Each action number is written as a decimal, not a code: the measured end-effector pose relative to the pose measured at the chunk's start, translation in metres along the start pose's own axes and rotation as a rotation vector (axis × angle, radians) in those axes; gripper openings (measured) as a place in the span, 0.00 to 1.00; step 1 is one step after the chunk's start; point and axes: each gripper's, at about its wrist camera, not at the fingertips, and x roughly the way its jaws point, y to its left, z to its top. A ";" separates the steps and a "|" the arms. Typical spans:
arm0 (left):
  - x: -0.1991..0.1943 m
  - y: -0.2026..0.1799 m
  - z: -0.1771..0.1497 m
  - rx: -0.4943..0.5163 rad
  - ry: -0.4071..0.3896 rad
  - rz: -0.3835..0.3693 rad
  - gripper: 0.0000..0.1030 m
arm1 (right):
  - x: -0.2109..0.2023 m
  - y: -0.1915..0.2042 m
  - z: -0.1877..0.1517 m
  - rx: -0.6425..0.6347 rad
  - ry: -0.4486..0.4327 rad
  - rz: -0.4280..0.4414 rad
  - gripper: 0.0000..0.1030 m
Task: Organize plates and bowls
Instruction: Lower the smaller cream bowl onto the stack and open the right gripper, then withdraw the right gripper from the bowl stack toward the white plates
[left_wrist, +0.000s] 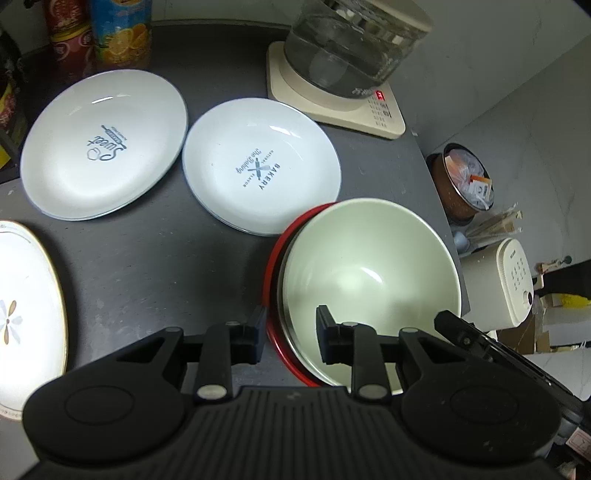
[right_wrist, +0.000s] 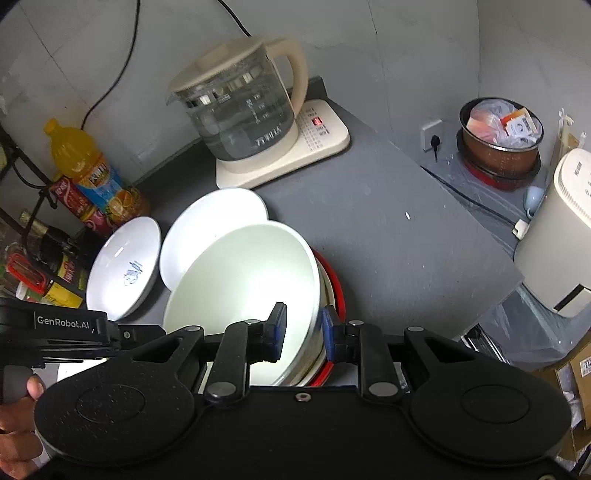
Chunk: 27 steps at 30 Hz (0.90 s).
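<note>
A pale green bowl (left_wrist: 369, 273) sits nested in a red-rimmed bowl (left_wrist: 275, 266) near the table's right edge. My left gripper (left_wrist: 291, 332) straddles the near left rim of the stack, one finger outside, one inside, jaws apart. My right gripper (right_wrist: 304, 332) straddles the right rim of the green bowl (right_wrist: 243, 288), jaws apart around the rim. Two white plates lie beyond: a "Sweet" plate (left_wrist: 103, 144) and a "Bakery" plate (left_wrist: 258, 166). A gold-rimmed flower plate (left_wrist: 26, 317) lies at the left.
A glass kettle (right_wrist: 240, 107) on a cream base (right_wrist: 317, 147) stands at the back of the dark table (right_wrist: 388, 229). Juice bottles (right_wrist: 92, 177) stand at the back left. Beyond the right edge are a pot of packets (right_wrist: 502, 136) and a white appliance (right_wrist: 561, 236).
</note>
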 end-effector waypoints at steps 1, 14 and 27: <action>-0.003 0.001 0.000 -0.005 -0.010 0.002 0.30 | -0.003 0.001 0.001 -0.003 -0.005 0.006 0.25; -0.033 0.024 -0.014 -0.100 -0.116 0.073 0.56 | -0.002 0.024 0.016 -0.140 0.015 0.108 0.51; -0.043 0.046 -0.026 -0.228 -0.151 0.139 0.59 | 0.024 0.006 0.013 -0.169 0.096 0.140 0.43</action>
